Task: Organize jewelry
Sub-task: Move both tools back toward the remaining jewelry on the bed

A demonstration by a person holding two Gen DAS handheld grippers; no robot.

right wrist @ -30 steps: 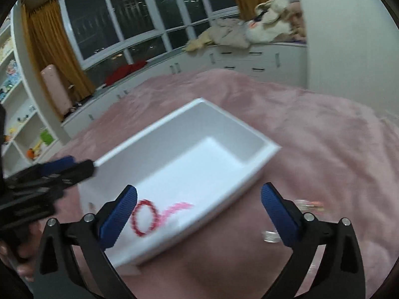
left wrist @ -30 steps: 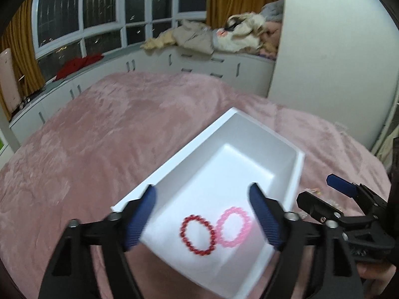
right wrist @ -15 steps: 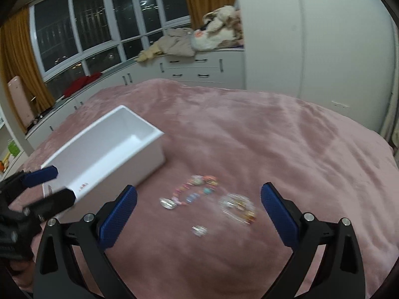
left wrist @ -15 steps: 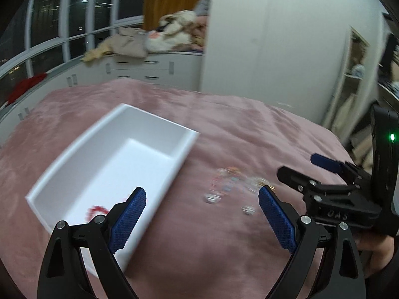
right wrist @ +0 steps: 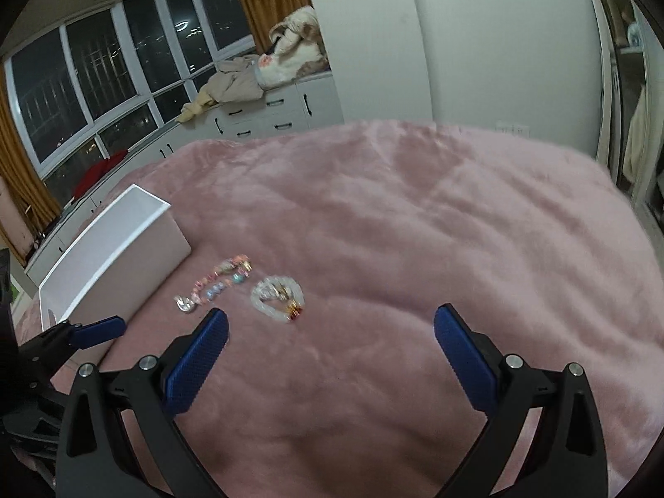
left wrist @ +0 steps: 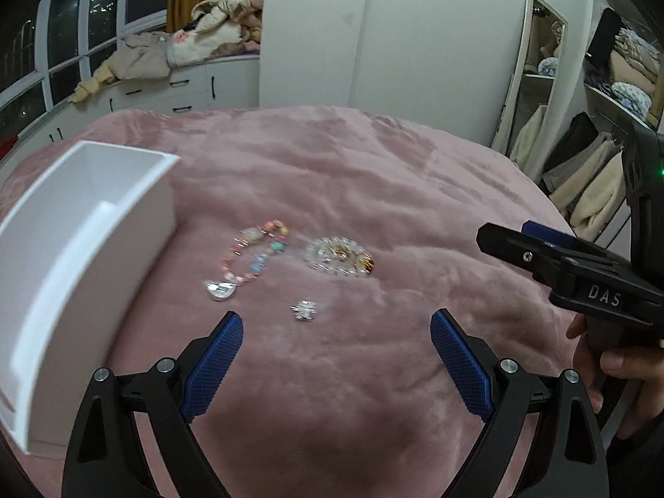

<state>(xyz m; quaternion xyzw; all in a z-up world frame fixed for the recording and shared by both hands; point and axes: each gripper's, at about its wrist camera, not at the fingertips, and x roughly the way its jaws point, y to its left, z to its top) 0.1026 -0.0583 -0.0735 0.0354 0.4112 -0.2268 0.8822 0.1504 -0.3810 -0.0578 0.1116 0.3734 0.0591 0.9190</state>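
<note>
Both grippers (left wrist: 335, 357) (right wrist: 331, 346) swing right off box (left wrist: 79, 224) | jaws apart, empty | bracelets (left wrist: 255, 255) next.

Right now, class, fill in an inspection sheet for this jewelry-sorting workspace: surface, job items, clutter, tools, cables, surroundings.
Surface: pink plush bedspread, rumpled.
Job's things: white box at left; pastel bead bracelet, clear bead bracelet, silver charm and small crystal piece lying loose beside it.
Clutter: nothing seen on the bed.
Tools: left tool and right tool both open, empty, above the bedspread.
Cables: nothing seen.
Surroundings: dark windows, clothes pile on white drawers, open wardrobe.
</note>
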